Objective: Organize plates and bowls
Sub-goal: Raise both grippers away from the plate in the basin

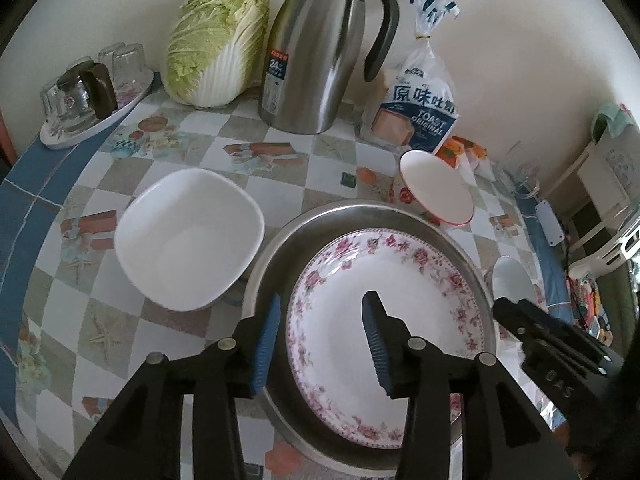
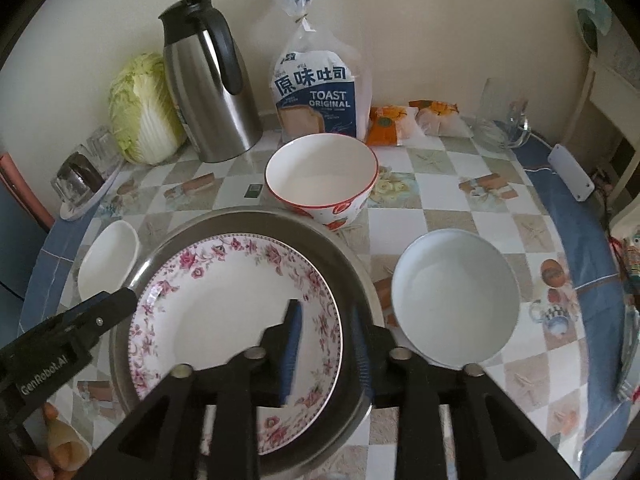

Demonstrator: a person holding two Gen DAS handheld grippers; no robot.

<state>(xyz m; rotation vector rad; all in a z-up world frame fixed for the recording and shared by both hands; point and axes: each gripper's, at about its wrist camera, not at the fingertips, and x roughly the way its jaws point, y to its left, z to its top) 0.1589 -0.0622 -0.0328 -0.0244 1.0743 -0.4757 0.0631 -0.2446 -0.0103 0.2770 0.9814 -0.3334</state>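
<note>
A floral-rimmed white plate [image 1: 384,320] [image 2: 236,316] lies inside a shallow steel pan [image 1: 360,216] [image 2: 240,220] on the checkered table. My left gripper [image 1: 320,340] is open. Its jaws straddle the left rims of plate and pan, and the blue pads [image 1: 264,344] stand clear of both. My right gripper [image 2: 326,344] is open too, astride the right rims with nothing pressed. A white square bowl [image 1: 188,236] [image 2: 108,260] sits left of the pan, a red-rimmed bowl [image 1: 436,188] [image 2: 322,176] behind it, and a pale round bowl [image 2: 454,292] [image 1: 510,280] to its right.
Along the wall stand a cabbage [image 1: 216,40], a steel thermos jug [image 1: 320,52] and a toast bag [image 2: 320,96]. A tray of glasses [image 1: 84,96] is far left. Wrapped pastries [image 2: 412,120], a glass jug [image 2: 504,120] and a white power strip [image 2: 570,172] are at the right.
</note>
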